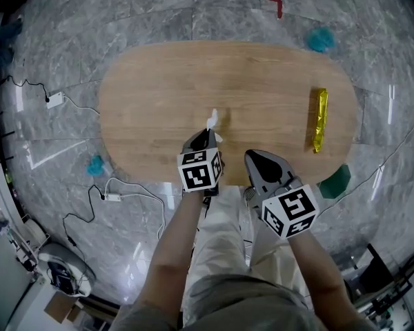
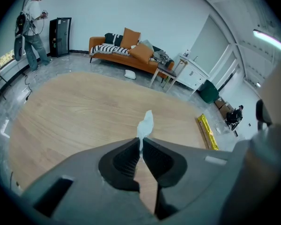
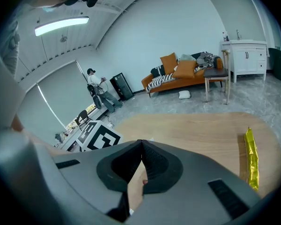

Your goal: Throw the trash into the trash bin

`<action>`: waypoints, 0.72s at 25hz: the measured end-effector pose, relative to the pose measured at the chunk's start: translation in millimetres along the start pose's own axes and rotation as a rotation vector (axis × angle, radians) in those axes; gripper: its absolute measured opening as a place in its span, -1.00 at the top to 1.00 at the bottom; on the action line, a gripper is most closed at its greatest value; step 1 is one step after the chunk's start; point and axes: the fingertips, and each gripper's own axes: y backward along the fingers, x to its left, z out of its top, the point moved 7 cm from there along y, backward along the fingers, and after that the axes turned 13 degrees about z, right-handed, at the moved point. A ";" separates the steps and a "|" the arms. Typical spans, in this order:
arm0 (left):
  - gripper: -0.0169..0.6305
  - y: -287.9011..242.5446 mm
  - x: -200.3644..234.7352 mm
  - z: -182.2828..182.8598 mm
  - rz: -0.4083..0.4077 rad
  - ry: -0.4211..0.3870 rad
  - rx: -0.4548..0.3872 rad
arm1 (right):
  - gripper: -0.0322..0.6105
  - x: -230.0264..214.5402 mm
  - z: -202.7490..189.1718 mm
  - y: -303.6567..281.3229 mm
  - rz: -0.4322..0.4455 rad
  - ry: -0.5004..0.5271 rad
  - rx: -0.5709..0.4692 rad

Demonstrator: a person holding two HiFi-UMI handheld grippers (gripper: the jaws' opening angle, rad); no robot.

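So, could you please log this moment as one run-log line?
left gripper: shut on white tissue | right gripper: shut, empty | gold wrapper: on table

Upright white tissue [image 2: 145, 124], flat gold wrapper [image 1: 320, 119]

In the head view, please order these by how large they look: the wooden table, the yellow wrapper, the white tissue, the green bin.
1. wooden table, by far largest.
2. yellow wrapper and green bin: not ranked, since the table hides part of the bin.
3. white tissue, smallest.
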 end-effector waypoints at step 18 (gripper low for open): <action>0.85 81.4 -38.6 27.1 -0.078 -0.029 -0.048 | 0.87 27.1 25.0 53.7 -0.051 0.040 -0.050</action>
